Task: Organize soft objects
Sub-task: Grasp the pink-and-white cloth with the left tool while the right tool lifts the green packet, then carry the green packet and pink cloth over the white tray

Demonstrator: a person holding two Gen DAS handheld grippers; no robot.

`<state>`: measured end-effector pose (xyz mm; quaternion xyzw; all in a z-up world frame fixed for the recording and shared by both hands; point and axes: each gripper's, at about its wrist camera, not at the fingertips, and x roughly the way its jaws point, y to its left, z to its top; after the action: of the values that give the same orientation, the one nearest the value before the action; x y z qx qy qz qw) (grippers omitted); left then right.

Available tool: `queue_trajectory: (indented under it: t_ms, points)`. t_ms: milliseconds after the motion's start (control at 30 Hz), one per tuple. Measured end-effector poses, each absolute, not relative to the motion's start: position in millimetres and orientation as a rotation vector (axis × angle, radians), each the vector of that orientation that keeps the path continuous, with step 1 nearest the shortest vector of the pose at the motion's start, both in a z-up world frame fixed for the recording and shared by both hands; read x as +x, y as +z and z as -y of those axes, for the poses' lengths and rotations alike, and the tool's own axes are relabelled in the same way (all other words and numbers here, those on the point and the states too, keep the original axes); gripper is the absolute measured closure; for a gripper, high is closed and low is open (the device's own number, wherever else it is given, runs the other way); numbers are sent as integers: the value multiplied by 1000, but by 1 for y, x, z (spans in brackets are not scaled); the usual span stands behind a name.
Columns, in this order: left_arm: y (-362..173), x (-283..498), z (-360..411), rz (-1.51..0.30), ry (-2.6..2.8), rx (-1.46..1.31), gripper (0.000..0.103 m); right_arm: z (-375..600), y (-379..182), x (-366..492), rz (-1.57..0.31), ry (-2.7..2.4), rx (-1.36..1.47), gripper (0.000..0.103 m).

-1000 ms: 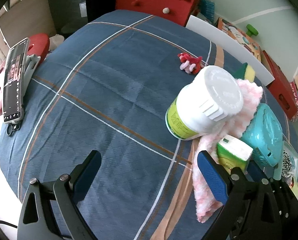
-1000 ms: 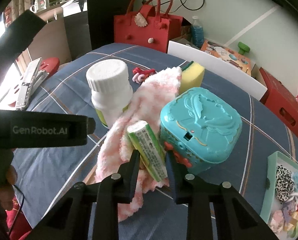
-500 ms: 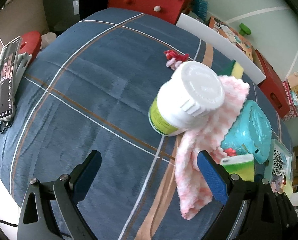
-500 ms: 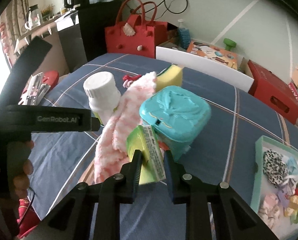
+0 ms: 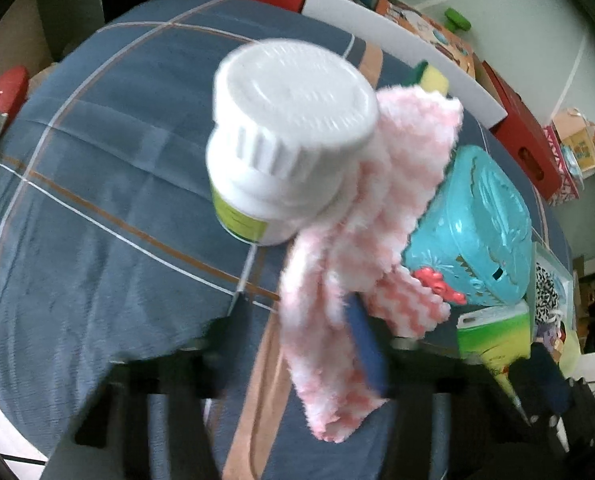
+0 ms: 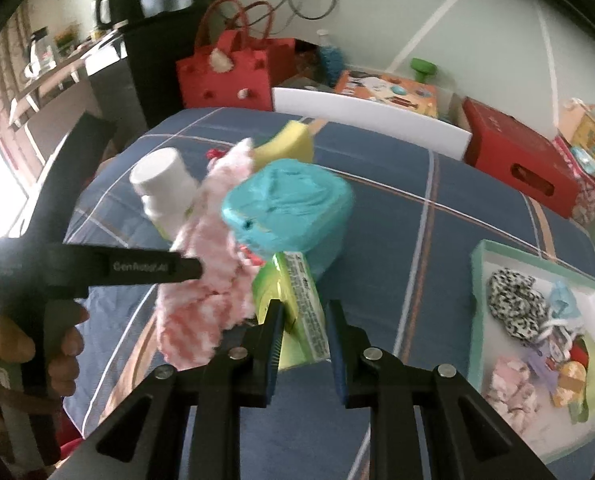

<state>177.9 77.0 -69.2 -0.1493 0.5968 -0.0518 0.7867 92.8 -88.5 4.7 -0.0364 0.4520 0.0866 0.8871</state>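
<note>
Your left gripper has just been closing over the fluffy pink-and-white cloth draped ahead of it. Your right gripper clamps the green rectangular tissue pack between its pads.

1. The bottle stands on the bed, left of the lidded box.
2. The fluffy cloth lies between them.
3. The tray sits at the right.
4. The sponge is behind the lidded box.
</note>
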Motion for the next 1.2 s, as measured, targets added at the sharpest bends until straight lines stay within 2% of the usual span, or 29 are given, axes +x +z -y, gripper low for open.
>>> queue_trajectory:
  t_ms: [33, 100, 133, 167, 767, 833, 967, 1067, 1133, 1167, 1200]
  points:
    - [-71, 178, -75, -1291, -119, -322, 75, 94, 6, 93, -940, 172, -60, 80]
    - [-71, 179, -72, -1287, -119, -321, 91, 101, 7, 93, -940, 161, -43, 85]
    - [-70, 180, -73, -1283, -122, -326, 92, 105, 8, 93, -938, 155, -36, 91]
    - [-69, 180, -72, -1275, -124, -329, 93, 107, 9, 93, -936, 150, -31, 97]
    - [17, 133, -99, -1001, -158, -366, 96, 140, -7, 89, -1032, 122, 29, 95]
    - [24, 131, -98, -979, -156, -360, 95, 139, -11, 88, -1053, 118, 27, 92]
    - [35, 131, -93, -945, -169, -352, 95, 139, -17, 87, -1080, 102, 18, 75]
    - [34, 135, -91, -952, -171, -354, 95, 138, -22, 86, -1101, 99, 11, 73]
    - [32, 135, -91, -962, -169, -355, 95, 135, -27, 86, -1122, 101, 2, 64]
    - [30, 136, -92, -966, -165, -356, 95, 134, -29, 86, -1133, 101, -5, 53]
    - [29, 136, -92, -970, -162, -357, 95, 132, -31, 86, -1140, 102, -11, 48]
